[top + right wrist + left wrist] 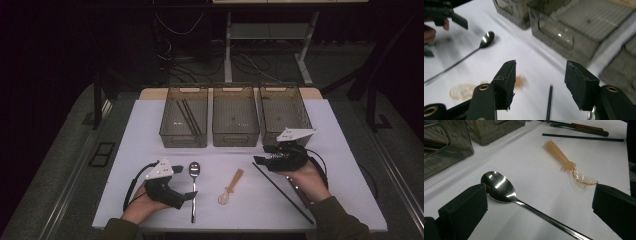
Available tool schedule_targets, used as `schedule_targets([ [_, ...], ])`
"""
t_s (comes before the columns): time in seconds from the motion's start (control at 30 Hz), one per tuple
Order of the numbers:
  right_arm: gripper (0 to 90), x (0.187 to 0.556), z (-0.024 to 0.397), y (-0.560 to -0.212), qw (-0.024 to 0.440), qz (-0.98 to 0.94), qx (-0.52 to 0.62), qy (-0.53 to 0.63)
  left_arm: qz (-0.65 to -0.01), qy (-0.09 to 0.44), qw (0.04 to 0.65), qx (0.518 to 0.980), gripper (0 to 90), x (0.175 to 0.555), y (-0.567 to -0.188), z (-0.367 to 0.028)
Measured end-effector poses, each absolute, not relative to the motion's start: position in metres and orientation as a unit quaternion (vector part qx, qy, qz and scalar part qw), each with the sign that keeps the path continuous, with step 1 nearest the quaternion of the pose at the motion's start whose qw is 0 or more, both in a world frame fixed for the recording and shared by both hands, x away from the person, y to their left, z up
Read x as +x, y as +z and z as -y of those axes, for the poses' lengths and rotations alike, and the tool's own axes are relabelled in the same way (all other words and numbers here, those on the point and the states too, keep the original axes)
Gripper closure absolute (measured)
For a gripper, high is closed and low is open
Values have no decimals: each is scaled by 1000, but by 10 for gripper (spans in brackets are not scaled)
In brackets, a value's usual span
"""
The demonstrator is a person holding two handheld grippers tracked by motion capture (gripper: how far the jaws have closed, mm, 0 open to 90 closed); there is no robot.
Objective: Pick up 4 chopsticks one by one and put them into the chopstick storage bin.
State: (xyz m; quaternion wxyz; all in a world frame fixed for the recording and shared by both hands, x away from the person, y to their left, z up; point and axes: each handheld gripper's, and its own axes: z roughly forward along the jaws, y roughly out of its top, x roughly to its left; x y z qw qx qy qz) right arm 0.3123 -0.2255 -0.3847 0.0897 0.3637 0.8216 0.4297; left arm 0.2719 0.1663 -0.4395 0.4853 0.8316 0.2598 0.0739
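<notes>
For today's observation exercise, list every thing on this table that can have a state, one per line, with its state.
Left gripper: open, jaws either side of the spoon's bowl.
Right gripper: open, nothing held, above the chopstick's tip.
Metal spoon: lying flat, bowl up.
Amber plastic spoon: lying flat, untouched.
Black chopstick: lying flat on the table.
Left bin: holds dark chopsticks.
Middle bin: looks empty.
Right bin: contents unclear.

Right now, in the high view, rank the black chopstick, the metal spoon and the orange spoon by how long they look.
1. Black chopstick, plainly the longest, running diagonally across the table's right side.
2. Metal spoon, about two thirds of that.
3. Orange spoon, the shortest.

All three lie flat at a similar distance from the camera, so the order looks safe.
</notes>
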Motion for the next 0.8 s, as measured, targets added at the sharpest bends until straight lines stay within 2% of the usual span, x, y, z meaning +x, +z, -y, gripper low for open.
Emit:
schedule_targets([
  [0.3, 464, 279, 252, -402, 90, -831, 372, 403, -262, 77, 486, 830, 0, 271, -439, -167],
  [0.8, 680, 243, 279, -422, 84, -848, 386, 354, -260, 78, 482, 833, 0, 270, -438, -167],
])
